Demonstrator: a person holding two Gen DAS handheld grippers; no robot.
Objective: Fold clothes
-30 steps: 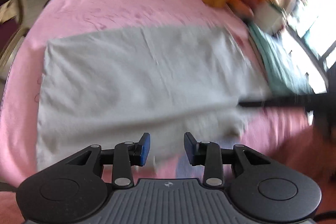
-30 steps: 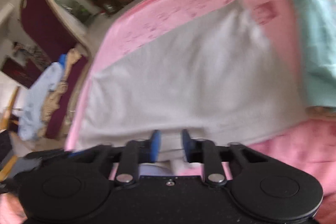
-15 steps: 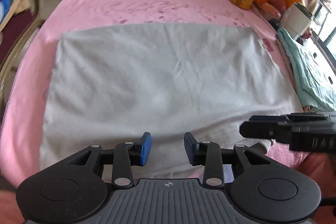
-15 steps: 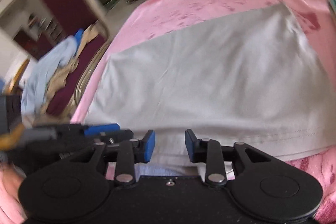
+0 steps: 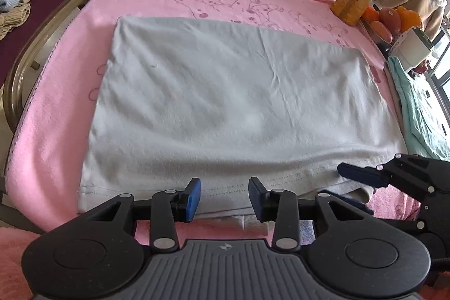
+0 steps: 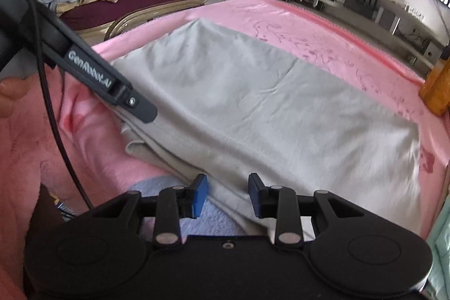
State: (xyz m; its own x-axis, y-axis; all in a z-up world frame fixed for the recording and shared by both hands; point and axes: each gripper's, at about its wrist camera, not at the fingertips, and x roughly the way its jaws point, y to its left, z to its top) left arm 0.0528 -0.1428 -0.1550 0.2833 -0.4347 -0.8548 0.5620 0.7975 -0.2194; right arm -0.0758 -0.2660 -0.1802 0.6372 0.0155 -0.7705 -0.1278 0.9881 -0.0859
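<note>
Each hand-held gripper [image 5: 225, 197] is black with blue finger pads [image 5: 194, 197], silver screws and a ribbed grey housing; the left one [image 6: 112, 83] bears white lettering and a black cable [image 6: 50, 103].

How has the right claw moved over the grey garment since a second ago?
Yes: the right claw slid along the grey garment hem away from the teal cloth, jaws opening, gripping nothing.

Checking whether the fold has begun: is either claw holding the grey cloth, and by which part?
Neither. The left claw and right claw stand open above the flat grey cloth's near hem.
</note>
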